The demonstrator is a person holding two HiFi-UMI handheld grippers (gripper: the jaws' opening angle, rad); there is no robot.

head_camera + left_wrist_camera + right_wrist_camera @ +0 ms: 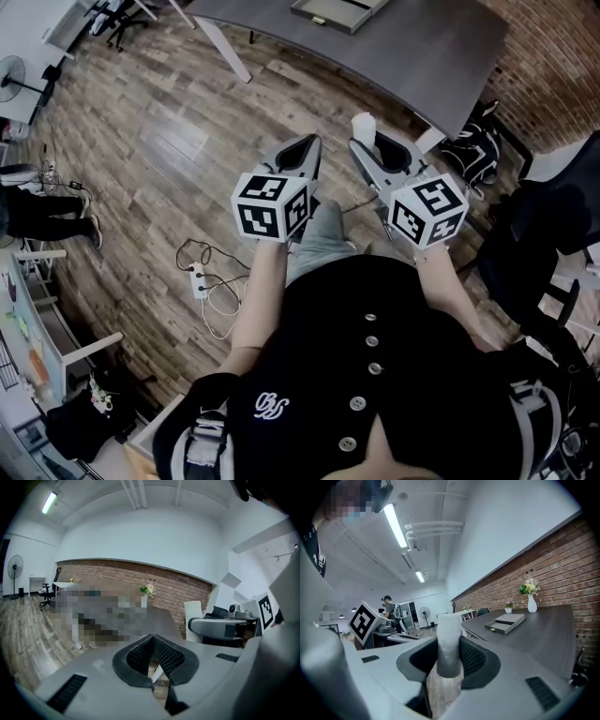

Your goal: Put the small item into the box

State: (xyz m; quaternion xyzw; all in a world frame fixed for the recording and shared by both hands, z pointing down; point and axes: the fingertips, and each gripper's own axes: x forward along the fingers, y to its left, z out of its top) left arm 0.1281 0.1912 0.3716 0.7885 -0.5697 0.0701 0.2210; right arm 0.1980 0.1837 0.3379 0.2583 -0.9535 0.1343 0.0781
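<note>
My right gripper [367, 142] [449, 654] is shut on a small white cylinder [363, 126] [449, 637] that stands upright between its pads and rises above them. Beside it, my left gripper [306, 146] [153, 642] is shut with nothing in it; its mesh pads meet at the tips. Both are held over the wooden floor, close to my body and short of the grey table [431, 47]. The box, a flat grey drawer-like case [337, 11] [505, 622], lies on that table at the far side, with its drawer part pulled out.
A power strip with cables [200, 279] lies on the floor at the left. A black backpack [473, 150] and a dark chair [544, 234] stand at the right. A white vase with flowers [532, 603] stands on the table. A person [37, 216] stands far left.
</note>
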